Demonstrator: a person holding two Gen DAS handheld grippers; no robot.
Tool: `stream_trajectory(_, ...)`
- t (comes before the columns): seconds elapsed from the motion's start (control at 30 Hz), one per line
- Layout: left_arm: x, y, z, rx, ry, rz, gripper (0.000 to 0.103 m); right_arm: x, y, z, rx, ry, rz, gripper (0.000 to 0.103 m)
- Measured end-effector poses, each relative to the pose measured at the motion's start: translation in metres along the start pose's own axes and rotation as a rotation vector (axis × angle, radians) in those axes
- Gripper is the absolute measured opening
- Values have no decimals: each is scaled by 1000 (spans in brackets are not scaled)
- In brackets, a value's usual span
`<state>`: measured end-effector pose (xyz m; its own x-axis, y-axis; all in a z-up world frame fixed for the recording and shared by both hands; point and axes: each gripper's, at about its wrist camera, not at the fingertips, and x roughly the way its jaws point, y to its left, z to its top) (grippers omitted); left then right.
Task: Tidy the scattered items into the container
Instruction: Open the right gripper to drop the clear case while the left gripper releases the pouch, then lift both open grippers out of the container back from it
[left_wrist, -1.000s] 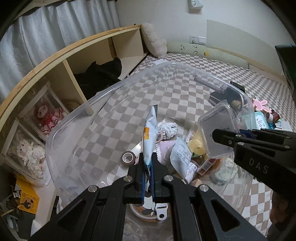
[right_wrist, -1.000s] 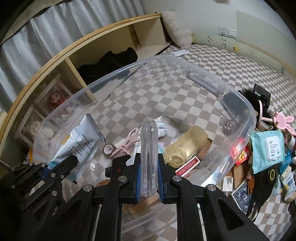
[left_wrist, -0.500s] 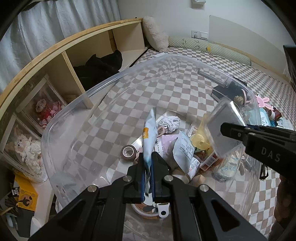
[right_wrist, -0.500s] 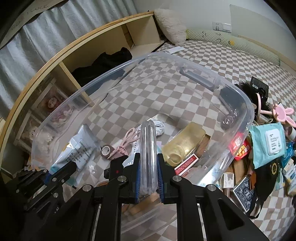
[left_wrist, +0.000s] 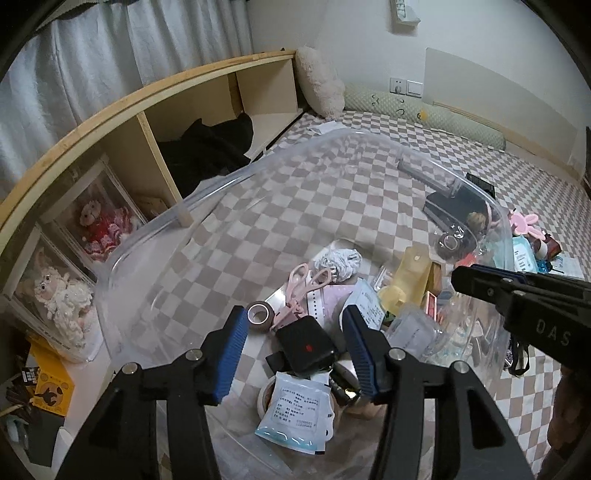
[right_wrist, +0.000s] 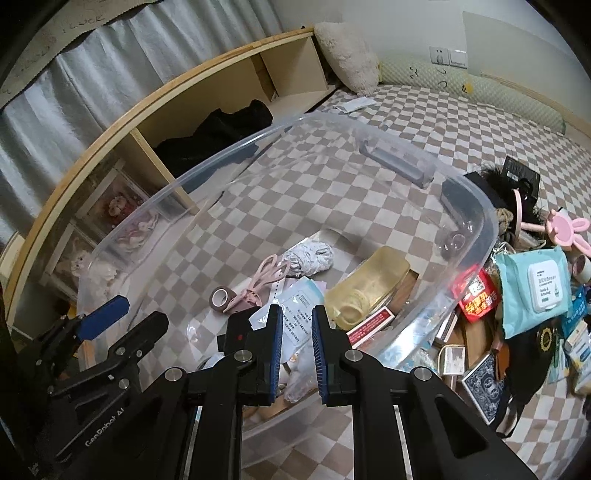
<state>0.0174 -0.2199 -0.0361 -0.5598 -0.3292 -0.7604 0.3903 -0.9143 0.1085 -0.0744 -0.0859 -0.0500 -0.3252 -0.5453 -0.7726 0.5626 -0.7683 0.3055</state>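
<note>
The container (left_wrist: 177, 221) is sitting on the checked bedding (left_wrist: 369, 155), a big clear plastic tub with a rounded rim and a moulded handle at its far end, so see-through that the checks are showing right through its walls. Inside it a heap is lying toward the near end: a white printed packet (left_wrist: 295, 417), a black pouch with a red dot (left_wrist: 304, 343), pink scissors (left_wrist: 301, 284), a brown tape roll (left_wrist: 260, 315), a crumpled cloth (left_wrist: 340, 258), a yellow bottle (right_wrist: 369, 288) and a small clear case (left_wrist: 413, 328).

The left gripper (left_wrist: 295, 317) is hanging over the container's near end, its jaws having just been opening; they are standing wide apart with nothing between them, the black pouch and the packet lying below the gap. The right gripper (right_wrist: 297, 314) is hovering over the same end, its jaws only narrowly parted and gripping nothing.

Outside the container's right wall, more clutter is waiting: a teal wipes pack (right_wrist: 532, 291), a red packet (right_wrist: 478, 295), a deck of cards (right_wrist: 484, 376) and a pink bunny mirror (right_wrist: 569, 230).
</note>
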Motion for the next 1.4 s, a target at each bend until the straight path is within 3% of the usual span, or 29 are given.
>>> stream_trajectory(0.1, -3, -3, 1, 12, -18, 12, 75, -7, -1, -1, -12, -20, -5, 16)
stream_trajectory(0.2, -9, -5, 1, 26, -61, 35, 86, -16, -3, -2, -33, -53, -28, 16)
stream_trajectory(0.4, -11, 3, 3, -13, -84, 53, 98, -34, -11, -5, -78, -120, -87, 19)
stream_trajectory(0.47, -11, 3, 4, -21, -83, 49, 99, -45, -16, -8, -81, -177, -139, 59)
stream_trajectory(0.5, -11, 3, 4, -22, -82, 45, 99, -51, -17, -10, -85, -211, -167, 89)
stream_trajectory(0.53, -12, 1, 4, -21, -80, 41, 100, -57, -19, -12, -88, -245, -195, 93)
stream_trajectory(0.67, -12, -8, 6, -11, -80, 6, 100, -75, -29, -18, -87, -302, -220, 94)
stream_trajectory(0.73, -13, -13, 6, -9, -82, -43, 100, -81, -35, -20, -70, -315, -220, 103)
stream_trajectory(0.8, -13, -19, 6, -8, -77, -71, 100, -87, -41, -22, -63, -333, -232, 103)
stream_trajectory(1.4, -25, -79, 14, 73, -98, -138, 100, -135, -108, -44, 53, -392, -289, 103)
